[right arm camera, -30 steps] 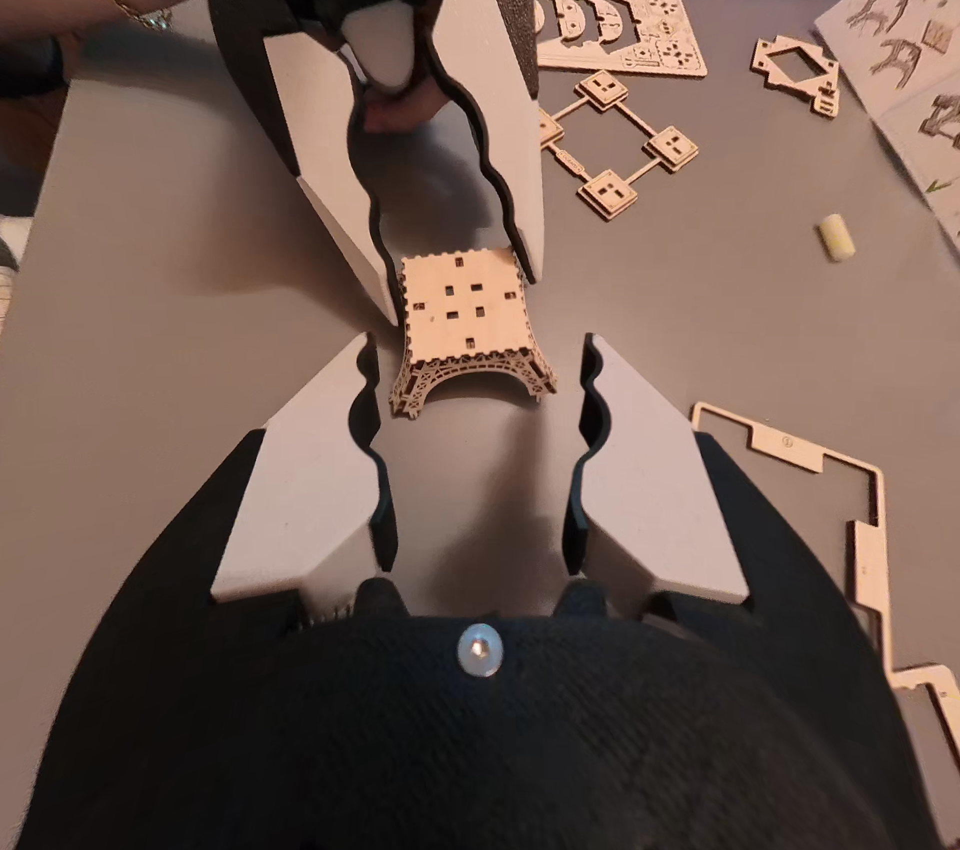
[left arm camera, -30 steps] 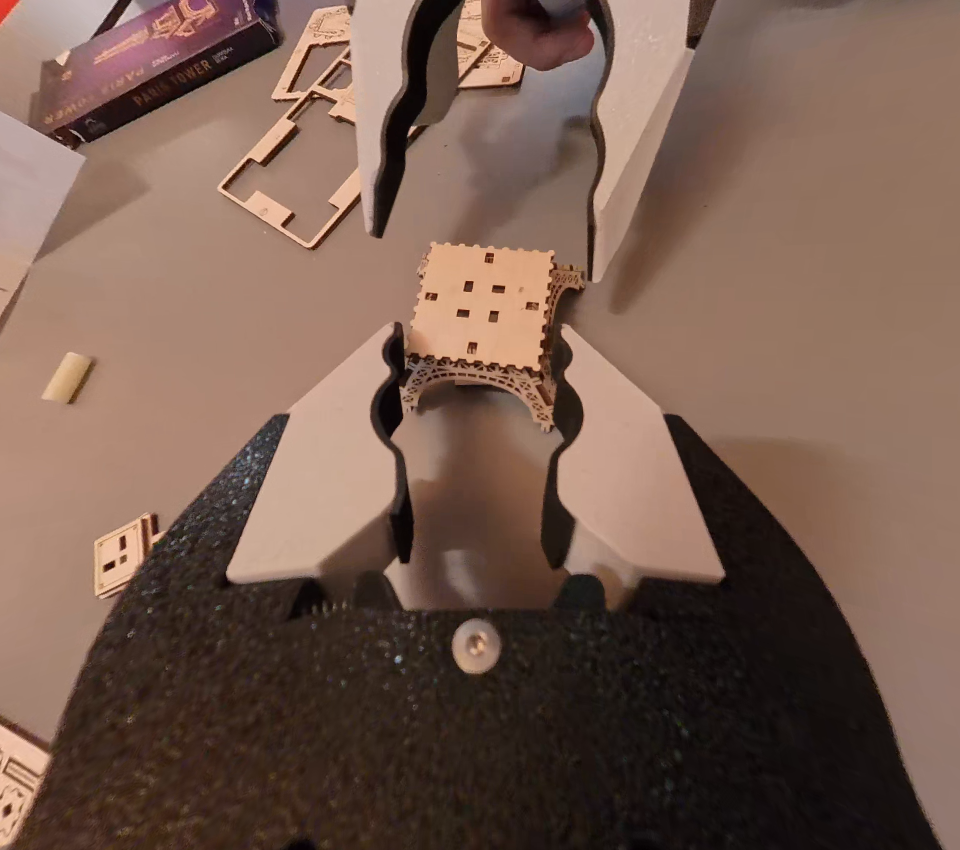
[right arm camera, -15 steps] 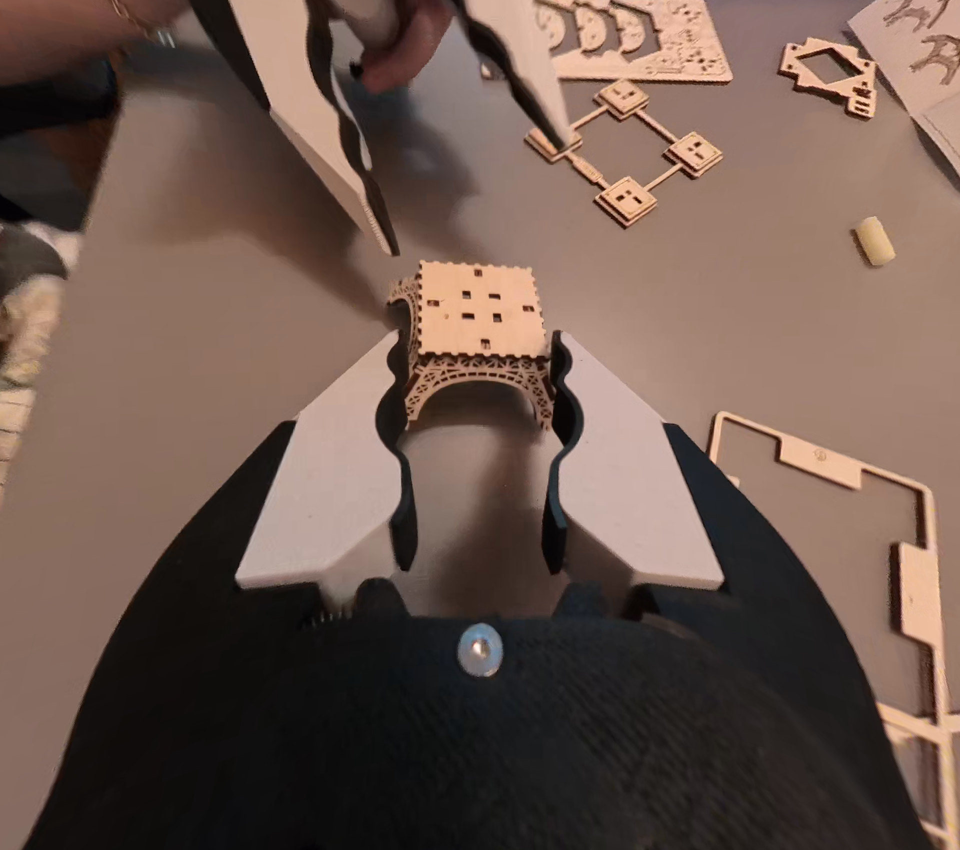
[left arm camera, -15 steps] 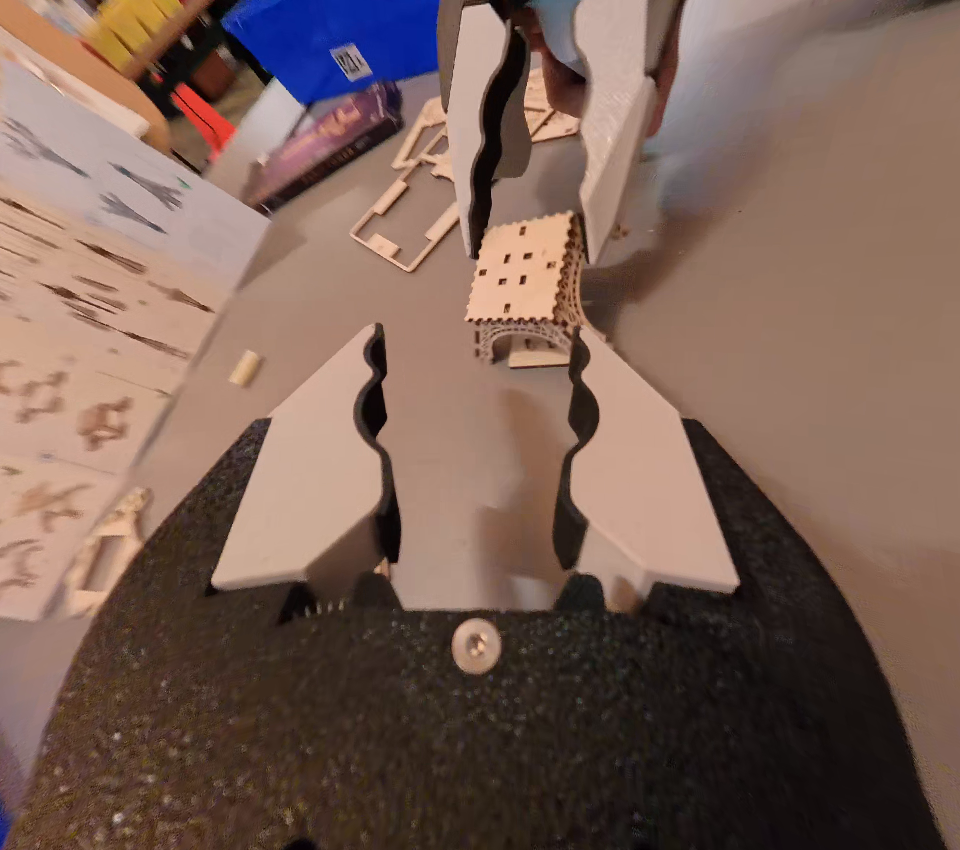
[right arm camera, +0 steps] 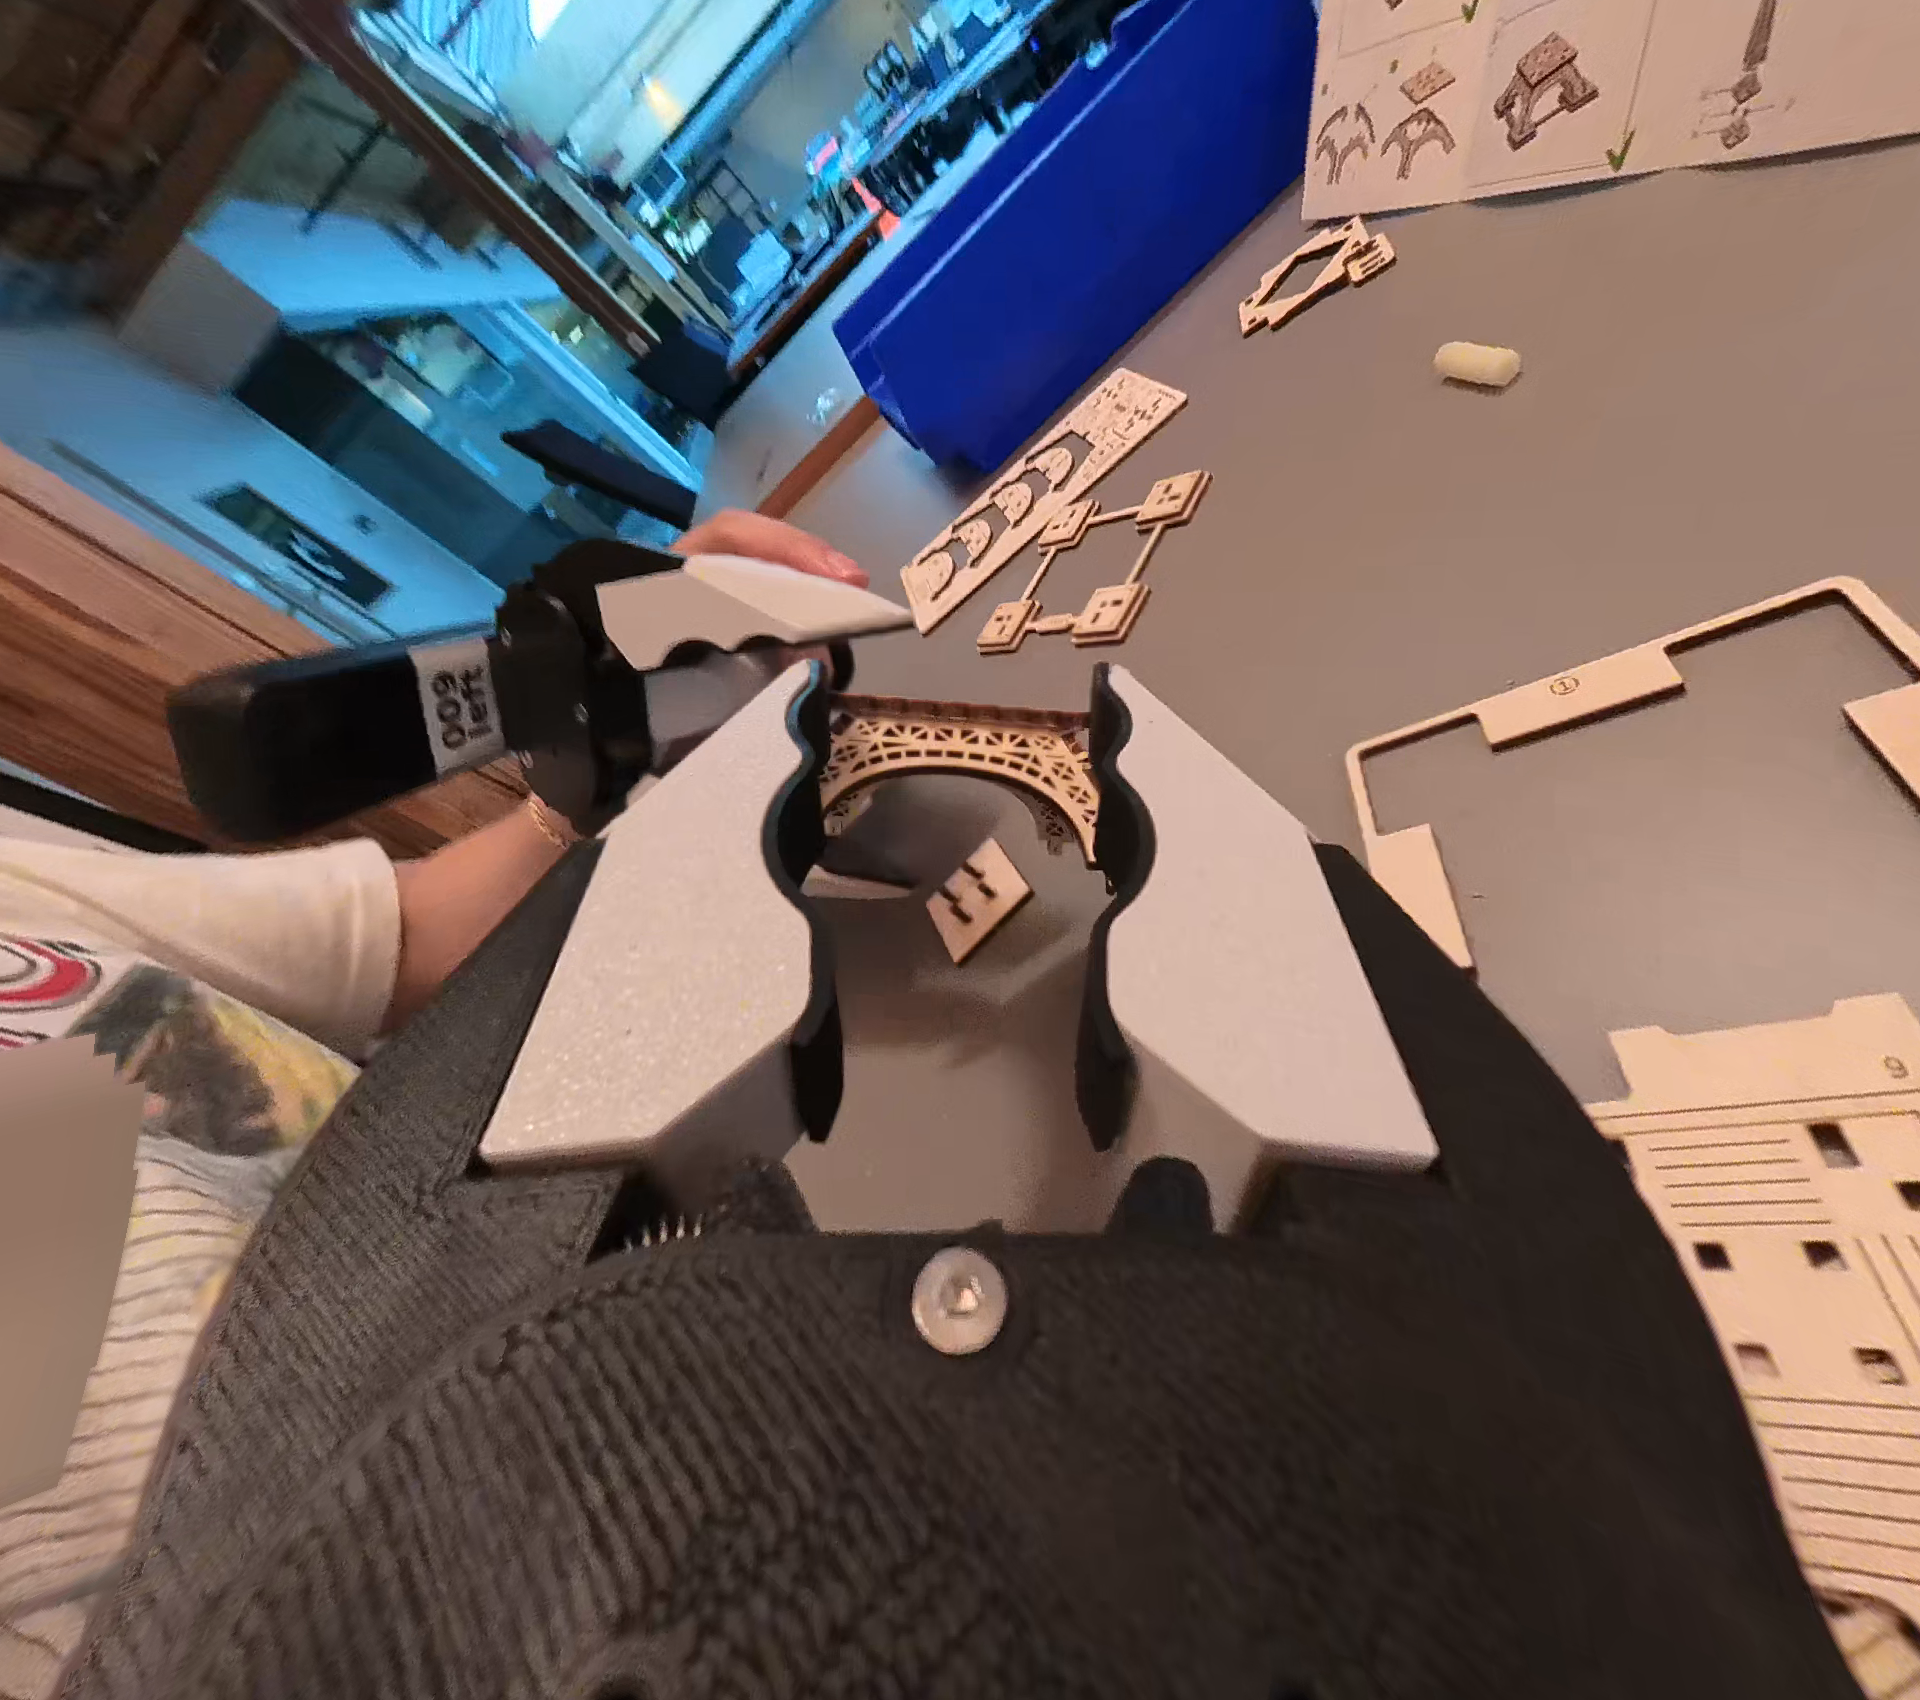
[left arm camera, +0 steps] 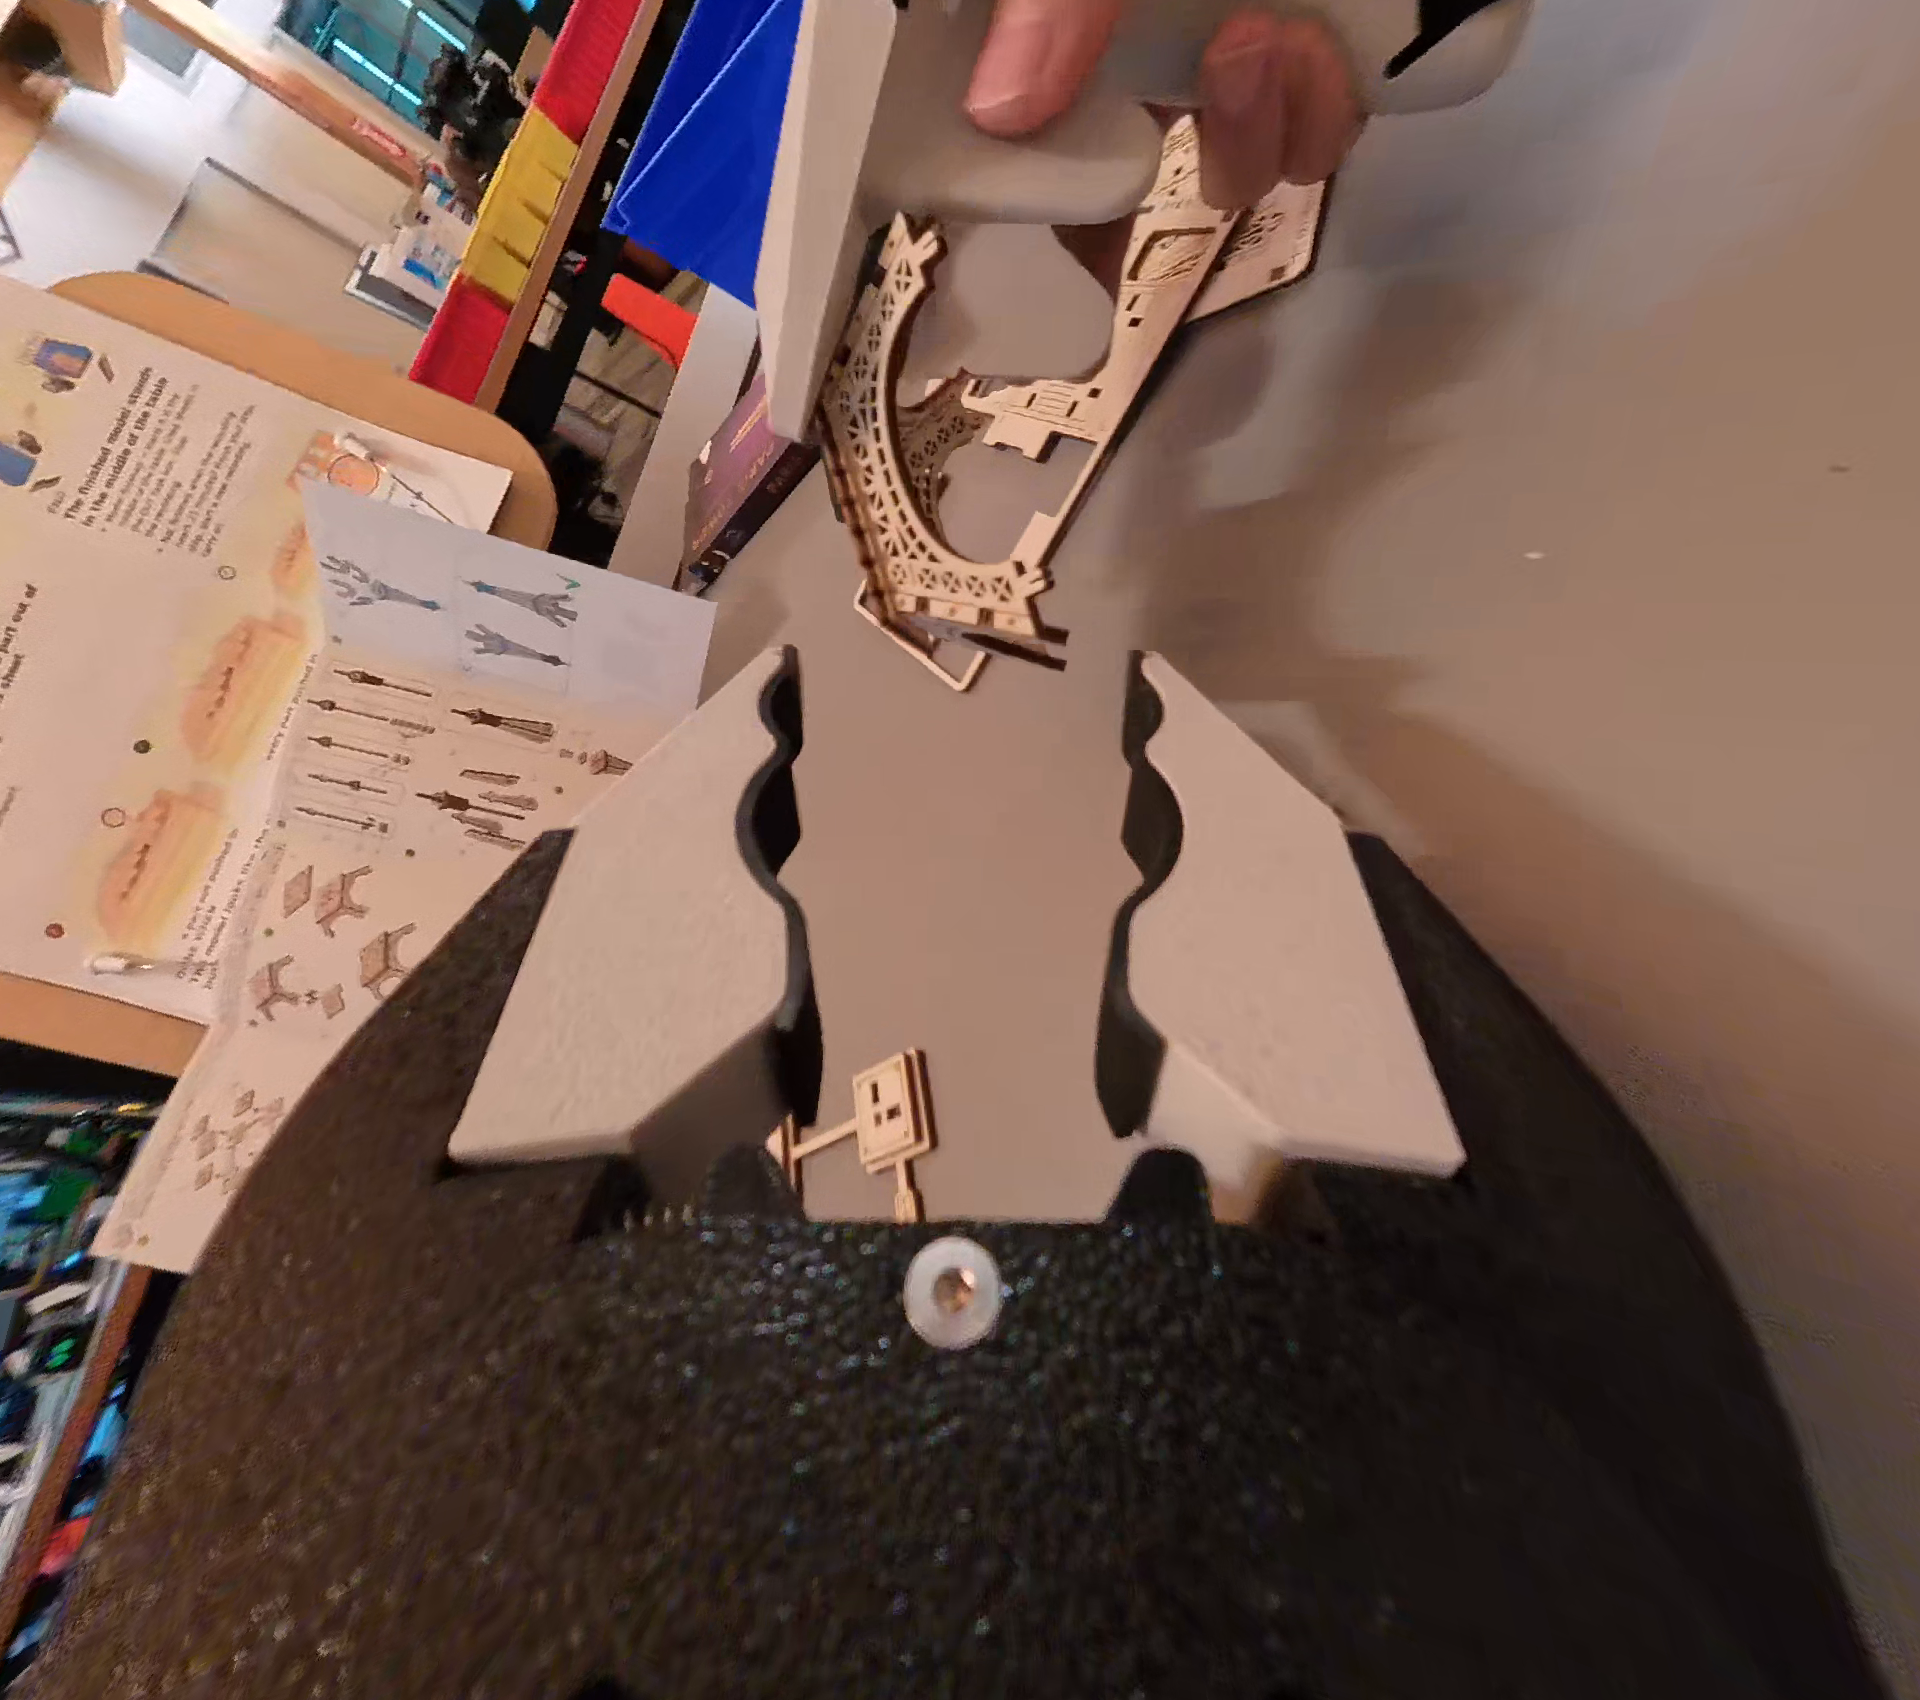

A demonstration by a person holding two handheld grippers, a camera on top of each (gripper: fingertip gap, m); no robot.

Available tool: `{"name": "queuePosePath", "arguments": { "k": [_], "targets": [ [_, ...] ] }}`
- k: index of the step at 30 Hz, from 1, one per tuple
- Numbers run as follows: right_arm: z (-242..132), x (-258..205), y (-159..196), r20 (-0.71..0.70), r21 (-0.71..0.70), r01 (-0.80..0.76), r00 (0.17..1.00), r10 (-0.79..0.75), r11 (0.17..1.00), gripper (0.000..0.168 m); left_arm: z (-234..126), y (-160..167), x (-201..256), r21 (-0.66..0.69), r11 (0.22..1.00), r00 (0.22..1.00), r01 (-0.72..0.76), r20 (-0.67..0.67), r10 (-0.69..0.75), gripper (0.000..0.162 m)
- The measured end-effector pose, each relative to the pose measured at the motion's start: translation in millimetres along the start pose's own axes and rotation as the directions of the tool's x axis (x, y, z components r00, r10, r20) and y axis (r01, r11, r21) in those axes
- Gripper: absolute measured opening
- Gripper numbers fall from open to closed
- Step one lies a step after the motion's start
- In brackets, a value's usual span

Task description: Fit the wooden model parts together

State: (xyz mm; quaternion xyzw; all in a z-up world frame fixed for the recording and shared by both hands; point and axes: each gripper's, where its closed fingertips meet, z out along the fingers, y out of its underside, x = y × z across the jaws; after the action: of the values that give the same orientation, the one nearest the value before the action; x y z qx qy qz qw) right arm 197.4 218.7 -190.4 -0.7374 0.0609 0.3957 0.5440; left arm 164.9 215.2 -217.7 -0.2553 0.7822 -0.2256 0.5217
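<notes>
My right gripper (right arm camera: 956,694) is shut on the wooden tower base (right arm camera: 961,751), a lattice arch piece with four legs. It holds the base tilted and clear of the grey table (right arm camera: 1558,455). In the left wrist view the base (left arm camera: 914,487) hangs from the right gripper's fingers (left arm camera: 821,216), with a hand on the handle. My left gripper (left arm camera: 961,674) is open and empty, a little short of the base. It also shows in the right wrist view (right arm camera: 748,601), left of the base. A small square wooden plate (right arm camera: 977,907) lies on the table beneath the base.
A frame of linked wooden squares (right arm camera: 1101,559) and a punched part sheet (right arm camera: 1039,497) lie beyond the base. Empty sheet frames (right arm camera: 1558,767) and another part sheet (right arm camera: 1766,1235) lie right. Instruction pages (left arm camera: 208,611), a blue bin (right arm camera: 1091,196) and a dark box (left arm camera: 748,476) edge the table. The tips of one gripper are about 5 cm away from the tips of the other.
My left gripper let go of the base and drew back, still open. My right gripper closed on the base, then lifted and tilted it off the table.
</notes>
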Motion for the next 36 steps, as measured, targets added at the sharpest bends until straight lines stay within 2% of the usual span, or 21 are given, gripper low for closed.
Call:
{"name": "queuePosePath", "arguments": {
  "k": [3, 5, 6, 9, 12, 14, 18, 23, 24, 26, 28, 32, 36],
  "targets": [
    [-4.9, 6.8, -5.5, 0.011, 0.056, -0.086, 0.996, 0.086, 0.995, 0.048, 11.6, -4.4, -9.3, -0.017, 1.0, 0.998, -0.024, 0.055, 0.025, 0.029],
    [-11.5, 9.2, -11.4, 0.032, 0.091, -0.131, 0.991, 0.129, 0.987, 0.048, 14.9, -9.6, -12.3, 0.007, 1.0, 0.999, 0.023, 0.05, -0.023, 0.019],
    [-15.5, 11.5, -14.1, 0.027, 0.105, -0.128, 0.992, 0.126, 0.986, 0.046, 15.6, -11.4, -13.0, 0.02, 0.998, 0.998, 0.057, 0.031, -0.058, 0.0],
    [-30.4, 16.1, -19.4, -0.021, 0.098, -0.029, 0.999, 0.031, 0.995, 0.062, 20.8, -10.2, -15.0, 0.021, 0.968, 0.967, 0.249, -0.07, -0.247, 0.0],
    [-39.3, 22.2, -15.2, -0.077, 0.053, 0.053, 0.996, -0.048, 0.997, 0.059, 32.7, -1.8, -20.3, -0.03, 0.889, 0.878, 0.457, -0.143, -0.456, 0.0],
    [-43.4, 35.7, -11.3, -0.163, 0.011, 0.102, 0.982, -0.099, 0.995, 0.058, 40.6, 11.9, -21.3, -0.11, 0.85, 0.837, 0.515, -0.149, -0.526, 0.0],
    [-48.6, 40.9, -6.4, -0.228, -0.069, 0.242, 0.941, -0.252, 0.968, 0.053, 34.4, 14.9, -22.5, -0.134, 0.848, 0.832, 0.513, -0.165, -0.53, 0.003],
    [-37.8, 39.0, 13.5, -0.196, -0.2, 0.324, 0.912, -0.361, 0.925, 0.047, 11.3, 29.3, -23.4, -0.193, 0.836, 0.829, 0.513, -0.14, -0.541, 0.008],
    [-35.4, 39.1, 19.4, -0.188, -0.241, 0.343, 0.901, -0.39, 0.908, 0.047, 4.8, 29.8, -18.3, -0.208, 0.829, 0.818, 0.519, -0.159, -0.553, 0.011],
    [-32.9, 38.5, 29.5, -0.171, -0.321, 0.399, 0.867, -0.467, 0.859, 0.047, -7.9, 29.9, -0.2, -0.247, 0.82, 0.794, 0.516, -0.223, -0.566, 0.028],
    [-29.0, 31.4, 35.6, -0.13, -0.365, 0.474, 0.826, -0.548, 0.801, 0.046, -18.2, 29.9, 22.2, -0.27, 0.84, 0.789, 0.47, -0.298, -0.537, 0.037],
    [-19.8, 7.3, 40.7, -0.012, -0.347, 0.627, 0.741, -0.671, 0.698, 0.044, -28.5, 41.3, 51.5, -0.317, 0.879, 0.801, 0.357, -0.38, -0.462, 0.048],
    [-13.5, -5.2, 48.5, 0.061, -0.328, 0.688, 0.699, -0.713, 0.647, 0.044, -24.9, 46.3, 61.9, -0.341, 0.855, 0.75, 0.392, -0.419, -0.511, 0.045]
  ]
}}
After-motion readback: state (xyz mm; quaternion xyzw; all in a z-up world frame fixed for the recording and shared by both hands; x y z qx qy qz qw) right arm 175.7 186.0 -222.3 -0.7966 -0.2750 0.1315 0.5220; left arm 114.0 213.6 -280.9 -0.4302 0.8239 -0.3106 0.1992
